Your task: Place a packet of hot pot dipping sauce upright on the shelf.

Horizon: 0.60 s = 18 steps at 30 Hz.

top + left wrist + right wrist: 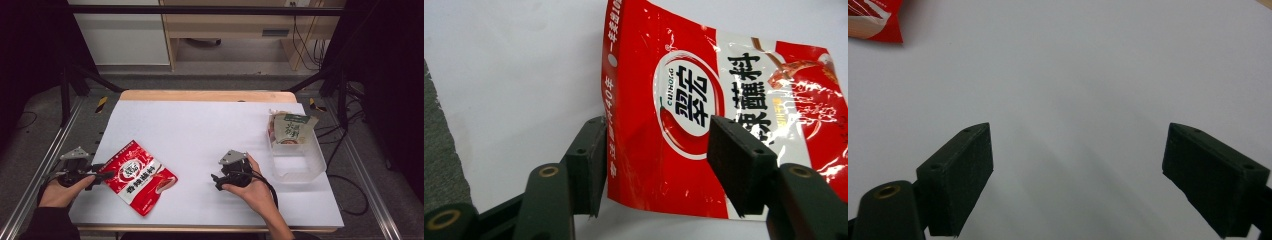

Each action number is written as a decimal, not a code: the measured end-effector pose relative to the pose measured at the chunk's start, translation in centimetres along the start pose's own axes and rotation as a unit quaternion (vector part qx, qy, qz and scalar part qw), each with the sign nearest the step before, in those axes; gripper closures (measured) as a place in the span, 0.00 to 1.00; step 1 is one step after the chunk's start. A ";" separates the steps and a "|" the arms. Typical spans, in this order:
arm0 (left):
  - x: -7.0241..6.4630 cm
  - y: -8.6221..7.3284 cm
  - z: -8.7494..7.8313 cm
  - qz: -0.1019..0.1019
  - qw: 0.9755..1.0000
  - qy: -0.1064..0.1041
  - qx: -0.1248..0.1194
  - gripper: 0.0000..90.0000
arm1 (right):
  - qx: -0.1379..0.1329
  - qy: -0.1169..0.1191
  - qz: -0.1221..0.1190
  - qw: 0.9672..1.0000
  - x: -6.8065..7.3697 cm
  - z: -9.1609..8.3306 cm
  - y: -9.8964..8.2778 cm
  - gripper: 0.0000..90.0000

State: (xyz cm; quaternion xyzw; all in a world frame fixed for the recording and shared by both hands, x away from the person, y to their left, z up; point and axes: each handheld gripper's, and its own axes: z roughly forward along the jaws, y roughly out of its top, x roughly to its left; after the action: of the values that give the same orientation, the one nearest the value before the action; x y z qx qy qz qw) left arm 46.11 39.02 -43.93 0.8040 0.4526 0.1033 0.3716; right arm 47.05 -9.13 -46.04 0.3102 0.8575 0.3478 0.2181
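A red seasoning pouch [142,176] lies flat on the white table cover [200,130], toward seven o'clock of the table in the high view. Its white round emblem carries the Latin letters "CHINOEG" or similar, too small to be sure of, beside two large dark Chinese characters reading 翠宏. To the side of the emblem, large dark characters include 蘸料, and a column of small white print running along the pouch's edge has "40年" in it. A red chilli is drawn on the emblem's rim.

The left gripper [102,175] sits at nine o'clock of the pouch, held in the person's left hand [61,192]. In the left gripper view, the left gripper [651,155] has the pouch [704,125] between its jaws at the lifted edge, one pad at the printed border and the other in front of the emblem; the jaws stand partly apart, and a gap shows beside the pads, so they do not yet pinch it.

The right gripper [218,180] rests near the table's middle, at three o'clock of the pouch and well apart from it; its jaws are spread wide over bare cover, with nothing between them.

At two o'clock of the table, a clear plastic tub [300,165] holds a green and white sachet [291,129] with dark Chinese lettering too small to read.
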 end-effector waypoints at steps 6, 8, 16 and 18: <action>0.0 -0.2 0.8 -0.012 1.000 -0.008 0.018 0.52 | 0.001 0.002 -0.003 1.000 0.1 0.0 0.0 0.15; -0.1 -0.2 1.0 -0.011 1.000 -0.010 0.026 0.57 | 0.001 0.002 -0.002 1.000 0.1 0.0 0.0 0.15; -0.2 -0.1 1.3 0.001 1.000 0.016 0.016 0.87 | 0.002 0.001 -0.005 1.000 0.2 0.1 0.0 0.15; -0.2 0.1 1.4 0.008 1.000 0.020 0.016 0.94 | 0.003 0.002 -0.007 1.000 0.2 0.1 0.0 0.15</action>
State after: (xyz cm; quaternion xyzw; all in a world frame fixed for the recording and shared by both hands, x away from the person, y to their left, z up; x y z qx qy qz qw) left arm 46.79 38.05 -44.81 0.8111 0.4551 0.1152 0.3488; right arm 46.98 -8.95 -46.13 0.3044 0.8610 0.3443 0.2179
